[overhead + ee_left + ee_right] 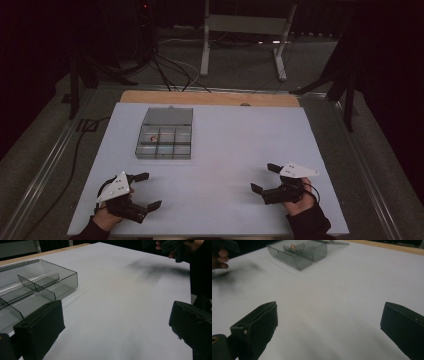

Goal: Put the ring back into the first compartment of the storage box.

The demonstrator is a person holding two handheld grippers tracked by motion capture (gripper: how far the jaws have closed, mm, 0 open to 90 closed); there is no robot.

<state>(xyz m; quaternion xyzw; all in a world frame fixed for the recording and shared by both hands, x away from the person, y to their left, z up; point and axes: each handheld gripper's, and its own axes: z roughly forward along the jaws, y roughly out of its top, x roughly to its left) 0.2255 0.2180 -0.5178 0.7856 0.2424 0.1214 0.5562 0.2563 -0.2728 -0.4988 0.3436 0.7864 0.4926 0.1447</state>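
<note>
box: clear smoky compartment box [164, 141] sitting open on tabletop [225, 150], far-left area; small red item [153, 137] in one cell
left gripper [142, 190]: fingers spread, holding nothing, nearest the box
right gripper [264, 177]: fingers spread, empty, well apart
advice: approaching with left, keeping low, aiming at the red item's cell
writing: none readable

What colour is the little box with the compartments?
The compartment box is see-through smoky grey plastic. It shows best in the left gripper view.
</note>
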